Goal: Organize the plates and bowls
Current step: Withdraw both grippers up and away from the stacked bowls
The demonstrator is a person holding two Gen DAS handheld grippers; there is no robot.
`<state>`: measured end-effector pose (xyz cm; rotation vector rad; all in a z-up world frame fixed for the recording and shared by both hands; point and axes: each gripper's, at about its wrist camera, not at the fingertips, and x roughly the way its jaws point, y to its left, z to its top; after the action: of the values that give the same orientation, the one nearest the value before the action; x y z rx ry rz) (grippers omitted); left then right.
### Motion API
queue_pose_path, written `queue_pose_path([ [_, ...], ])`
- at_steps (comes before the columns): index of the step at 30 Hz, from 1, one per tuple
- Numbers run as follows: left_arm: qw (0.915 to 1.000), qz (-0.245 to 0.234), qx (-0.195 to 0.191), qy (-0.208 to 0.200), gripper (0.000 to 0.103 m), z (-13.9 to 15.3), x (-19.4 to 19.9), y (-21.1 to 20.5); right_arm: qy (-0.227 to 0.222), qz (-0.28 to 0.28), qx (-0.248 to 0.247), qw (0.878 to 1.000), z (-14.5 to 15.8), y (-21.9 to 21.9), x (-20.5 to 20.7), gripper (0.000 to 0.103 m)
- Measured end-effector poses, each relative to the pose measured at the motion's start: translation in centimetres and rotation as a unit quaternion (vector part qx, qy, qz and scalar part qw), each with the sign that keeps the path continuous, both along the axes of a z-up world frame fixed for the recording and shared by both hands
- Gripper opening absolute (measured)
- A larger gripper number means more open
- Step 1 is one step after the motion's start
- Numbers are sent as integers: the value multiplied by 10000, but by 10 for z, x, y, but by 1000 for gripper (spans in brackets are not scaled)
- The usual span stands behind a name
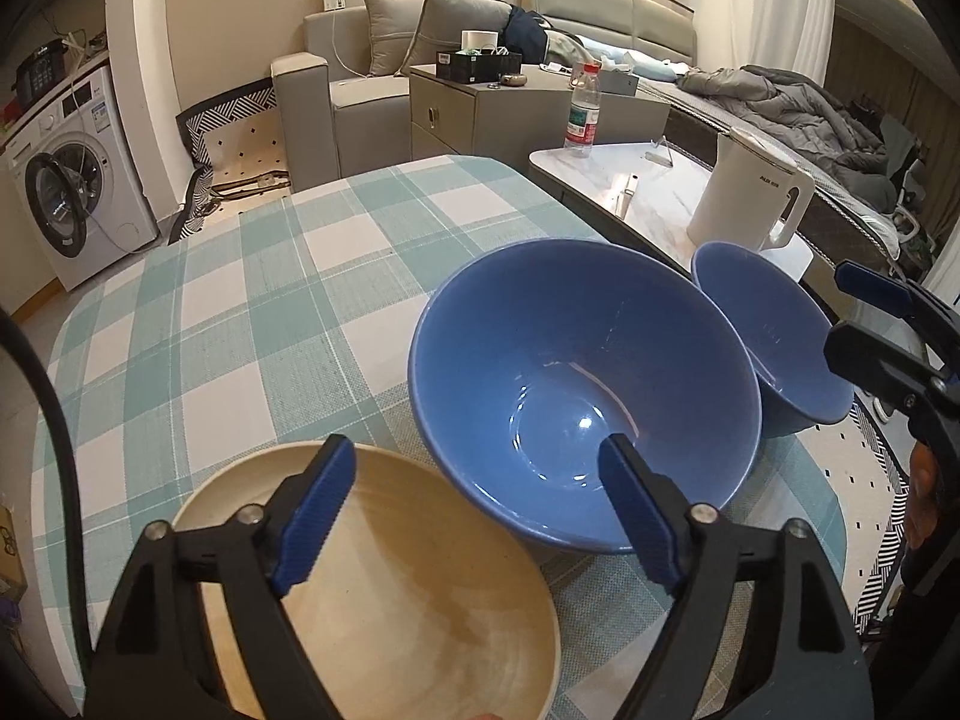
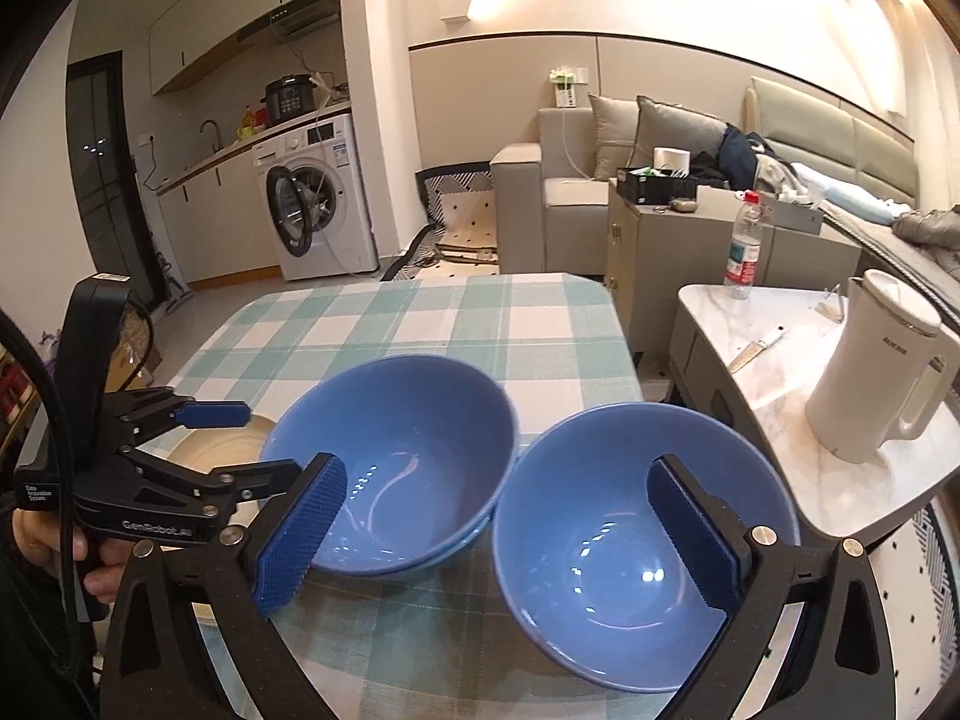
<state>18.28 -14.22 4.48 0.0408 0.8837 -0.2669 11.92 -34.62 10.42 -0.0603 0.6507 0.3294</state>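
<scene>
left gripper (image 1: 474, 504): released, jaws spread wide, nothing between the pads. Hangs over the gap between the cream plate and the big bowl.
right gripper (image 2: 498, 531): released too, jaws wide apart with nothing clamped. Its left finger overlaps the stack in the picture, its right finger overlaps the single bowl; no contact that I can make out.
cream plate (image 1: 384, 594): on the checked tablecloth (image 1: 240, 312) at 7 o'clock in the left wrist view, alone, just beside the blue stack.
blue stack (image 2: 396, 468): right wrist view shows a second rim under the top bowl, so it reads as two bowls nested. Sits centre of the cloth.
single blue bowl (image 2: 630, 570): at 3 o'clock of the stack, rims near or touching, can't tell which. Not nested.
done (judgement): one nesting finished, both claws let go.
left (judgement): single bowl probably goes onto the stack; plate placement open. Roughly mid-task.
clutter: white kettle (image 2: 870, 372) on the side table at 2 o'clock, clear of the bowls.
</scene>
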Motion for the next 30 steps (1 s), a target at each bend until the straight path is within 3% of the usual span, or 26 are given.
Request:
queue_pose_path([
  [3, 9999, 86, 23, -123, 98, 4, -3, -1, -65, -134, 115, 9998, 3, -11, -3, 102],
  [15, 9992, 239, 38, -318, 99, 10, -11, -16, -25, -231, 63, 9997, 6, -34, -12, 102],
  [30, 9984, 142, 191, -503, 99, 14, -22, -52, -11, -453, 371, 9983, 10, -70, -14, 102],
])
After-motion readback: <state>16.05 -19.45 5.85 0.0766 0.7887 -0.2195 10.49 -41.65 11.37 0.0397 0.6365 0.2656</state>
